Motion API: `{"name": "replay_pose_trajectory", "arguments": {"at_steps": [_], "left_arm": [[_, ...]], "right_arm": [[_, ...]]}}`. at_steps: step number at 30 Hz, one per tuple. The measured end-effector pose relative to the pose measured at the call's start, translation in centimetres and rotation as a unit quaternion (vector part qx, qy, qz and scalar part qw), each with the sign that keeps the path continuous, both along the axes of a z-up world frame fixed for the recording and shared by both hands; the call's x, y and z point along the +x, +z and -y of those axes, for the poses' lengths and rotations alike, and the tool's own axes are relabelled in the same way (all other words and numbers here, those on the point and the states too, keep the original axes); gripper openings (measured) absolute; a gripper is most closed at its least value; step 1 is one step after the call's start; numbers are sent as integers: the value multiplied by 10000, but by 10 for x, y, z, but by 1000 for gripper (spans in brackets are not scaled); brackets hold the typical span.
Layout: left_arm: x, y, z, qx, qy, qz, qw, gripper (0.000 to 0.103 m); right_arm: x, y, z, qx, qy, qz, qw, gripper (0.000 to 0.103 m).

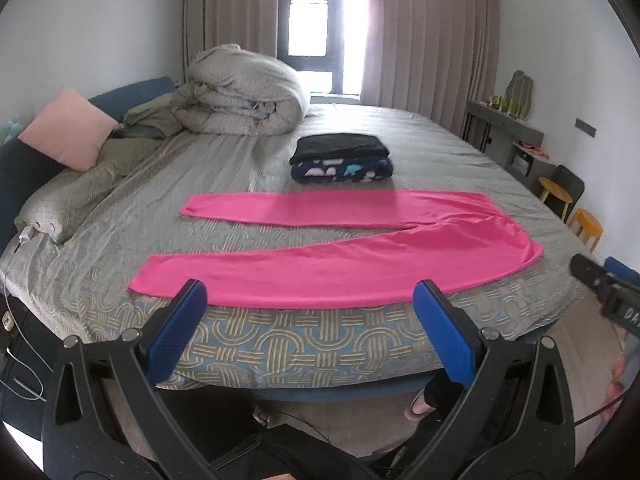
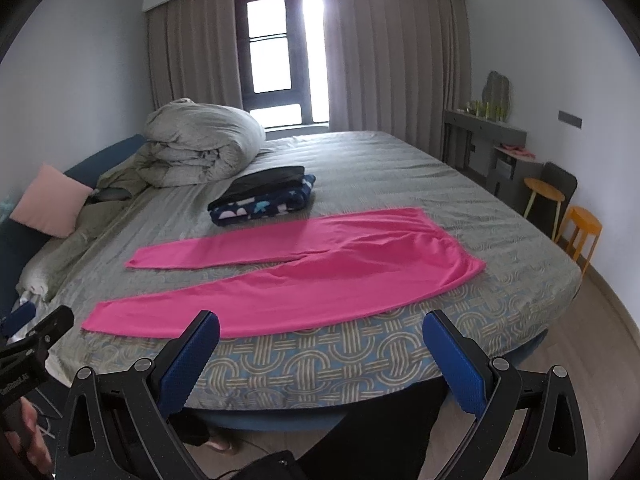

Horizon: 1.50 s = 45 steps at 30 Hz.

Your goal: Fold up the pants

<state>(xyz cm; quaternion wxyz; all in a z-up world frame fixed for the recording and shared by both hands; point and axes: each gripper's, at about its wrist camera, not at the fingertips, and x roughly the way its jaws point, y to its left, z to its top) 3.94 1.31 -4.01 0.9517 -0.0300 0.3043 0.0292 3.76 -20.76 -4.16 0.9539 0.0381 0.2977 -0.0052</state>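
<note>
Pink pants just beyond open tongs

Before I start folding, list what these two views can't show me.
- Underside of the pink pants: both views, hidden against the bed.
- Bottom garment in the folded stack: both views, mostly covered by the black piece on top.
- Items on the desk: both views, too small to tell.
- Right gripper in the left view: cut off by the edge.
- Floor under the bed: hidden by the overhanging cover.
</note>
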Motion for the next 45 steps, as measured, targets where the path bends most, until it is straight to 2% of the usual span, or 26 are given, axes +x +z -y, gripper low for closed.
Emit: {"name": "replay_pose_trajectory", "arguments": {"at_steps": [5,12,14,17,19,22,26,30,33,35,39,41,43,45], "left_arm": [[21,-27,-3,-145,-67,-236,9996,102],[38,-48,-18,-412,-287,-11,9987,102],[44,-53,-24,-489,-323,-6,9983,102],[60,-67,-42,-604,-177,-226,9978,102],[67,-78,-58,-955,-124,-349,9947,102],[77,-99,-92,-1924,-1,-589,9795,102],[89,-129,-124,-2825,261,-1030,9534,96],[96,-161,-146,-3669,505,-1426,9179,90],[102,-174,-156,-4066,612,-1469,8996,90],[106,-177,-161,-4242,663,-1422,8919,90],[120,-184,-180,-4783,900,-1338,8633,90],[125,-187,-186,-4890,1003,-1353,8559,87],[131,-185,-188,-4691,1155,-1465,8632,67],[136,-186,-190,-4591,1257,-1549,8657,55]], "right_arm": [[15,-16,7,182,-44,17,9998,103],[25,-32,10,475,27,675,9966,103],[33,-37,9,528,90,670,9963,103],[48,-51,14,759,164,516,9956,103],[57,-62,19,996,204,411,9940,103],[73,-79,31,1353,154,216,9904,103],[93,-100,46,1624,7,-127,9866,103],[113,-120,63,1996,-140,-459,9787,103],[125,-130,73,2232,-239,-613,9726,103],[134,-135,77,2316,-273,-691,9700,103],[147,-142,86,2551,-347,-797,9630,103],[152,-146,92,2772,-355,-838,9565,103],[158,-149,99,2895,-366,-896,9523,103],[164,-152,105,3015,-334,-966,9480,102]]}}
